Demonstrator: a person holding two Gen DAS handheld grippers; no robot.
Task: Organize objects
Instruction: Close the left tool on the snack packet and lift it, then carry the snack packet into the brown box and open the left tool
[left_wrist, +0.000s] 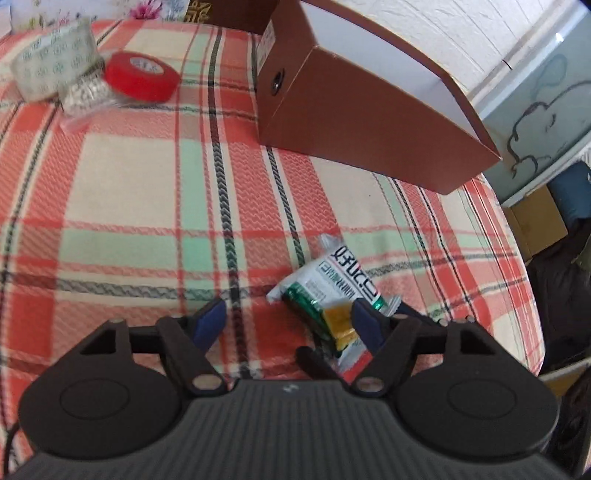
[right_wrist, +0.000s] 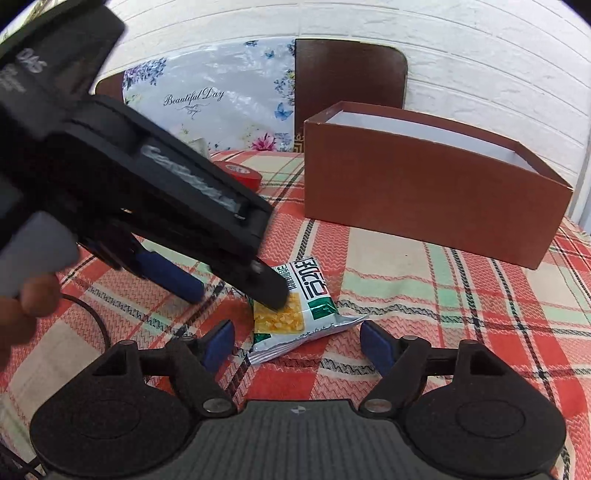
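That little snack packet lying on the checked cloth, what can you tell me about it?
The snack packet is a small sealed pouch of shiny, foil-like plastic, white and green with bold black lettering and a yellow picture panel. It lies flat and slightly crumpled on the plaid tablecloth, in front of the brown box. The left tool is open around it, one finger tip on or just over the yellow panel. The right tool sits open just short of its near end.
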